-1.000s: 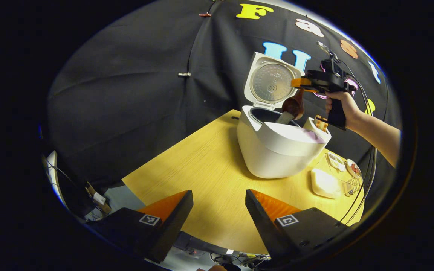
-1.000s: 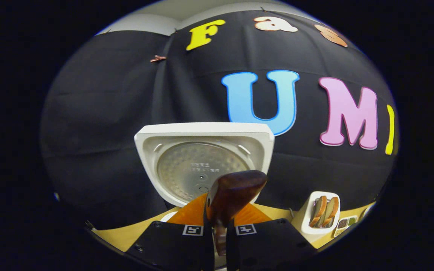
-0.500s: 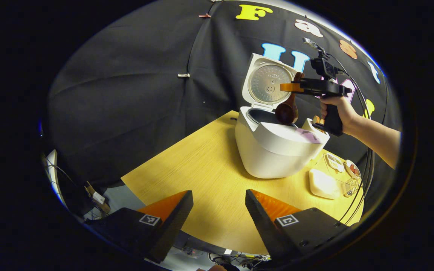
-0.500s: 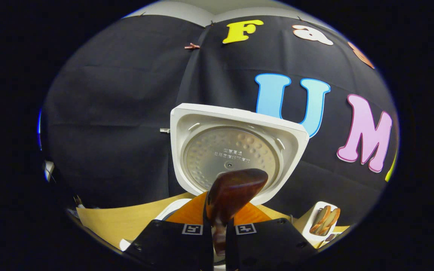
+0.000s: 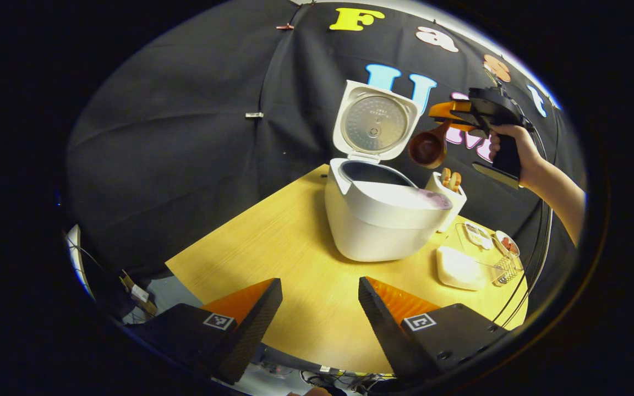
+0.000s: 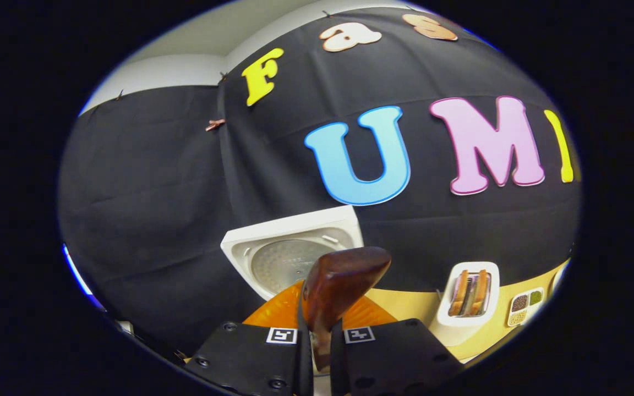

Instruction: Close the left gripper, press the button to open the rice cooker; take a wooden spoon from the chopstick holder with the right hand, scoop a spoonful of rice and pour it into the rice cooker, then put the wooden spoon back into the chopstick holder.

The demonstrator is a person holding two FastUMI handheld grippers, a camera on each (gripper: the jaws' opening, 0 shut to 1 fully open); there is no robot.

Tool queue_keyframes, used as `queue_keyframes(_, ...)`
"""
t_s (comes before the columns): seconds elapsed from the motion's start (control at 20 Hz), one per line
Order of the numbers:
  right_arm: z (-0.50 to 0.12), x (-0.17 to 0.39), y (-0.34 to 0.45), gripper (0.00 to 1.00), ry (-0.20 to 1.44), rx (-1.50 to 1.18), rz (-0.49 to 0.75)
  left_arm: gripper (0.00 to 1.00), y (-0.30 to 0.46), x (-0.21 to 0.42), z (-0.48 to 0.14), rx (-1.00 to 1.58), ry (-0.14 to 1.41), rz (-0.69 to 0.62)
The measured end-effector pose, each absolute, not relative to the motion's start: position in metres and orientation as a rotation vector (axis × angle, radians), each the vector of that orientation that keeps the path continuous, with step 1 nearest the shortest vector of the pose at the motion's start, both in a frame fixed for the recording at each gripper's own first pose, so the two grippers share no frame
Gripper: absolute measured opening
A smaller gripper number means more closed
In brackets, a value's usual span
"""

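The white rice cooker (image 5: pixel 375 220) stands on the wooden table (image 5: pixel 273 247) with its lid (image 5: pixel 375 124) raised upright. In the left gripper view a hand holds my right gripper (image 5: pixel 442 111) high at the right of the lid, shut on the wooden spoon (image 5: pixel 427 149). The spoon's bowl hangs down, above the gap between cooker and white chopstick holder (image 5: pixel 449 192). In the right gripper view the spoon (image 6: pixel 344 280) sticks up between the fingers of my right gripper (image 6: pixel 320 341), with the lid (image 6: pixel 289 253) behind and the chopstick holder (image 6: pixel 468 294) at the right. My left gripper (image 5: pixel 320 297) stays open over the table's near edge.
A white rice container (image 5: pixel 457 267) sits to the right of the cooker, with a clear compartment tray (image 5: pixel 487 236) behind it. The same tray (image 6: pixel 523 308) lies beside the holder in the right gripper view. Other wooden utensils stand in the holder. Cables hang at the right.
My right gripper has lifted the spoon out of the cooker's opening and carried it right, toward the chopstick holder. The spoon's bowl now faces sideways. My left gripper stayed open.
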State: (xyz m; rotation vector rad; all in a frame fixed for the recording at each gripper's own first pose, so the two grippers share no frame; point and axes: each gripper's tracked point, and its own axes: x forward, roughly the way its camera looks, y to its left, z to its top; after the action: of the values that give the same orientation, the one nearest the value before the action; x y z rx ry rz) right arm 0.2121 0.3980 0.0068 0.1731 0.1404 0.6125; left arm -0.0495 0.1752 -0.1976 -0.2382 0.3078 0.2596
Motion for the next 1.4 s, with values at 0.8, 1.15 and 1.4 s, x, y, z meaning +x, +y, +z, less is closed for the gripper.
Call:
queue_keyframes(0.8, 0.000, 0.217, 0.017, 0.16, 0.130, 0.313, 0.152, 0.96, 0.033, -0.005, -0.148, -0.110, 0.266, 0.149)
queue_keyframes(1.15, -0.066, 0.215, -0.072, 0.16, 0.198, 0.331, 0.036, 0.96, 0.010, -0.006, -0.133, -0.073, 0.261, 0.236)
queue_keyframes(1.4, -0.115, 0.215, -0.097, 0.16, 0.280, 0.371, 0.023, 0.96, 0.002, -0.014, -0.128, -0.075, 0.256, 0.311)
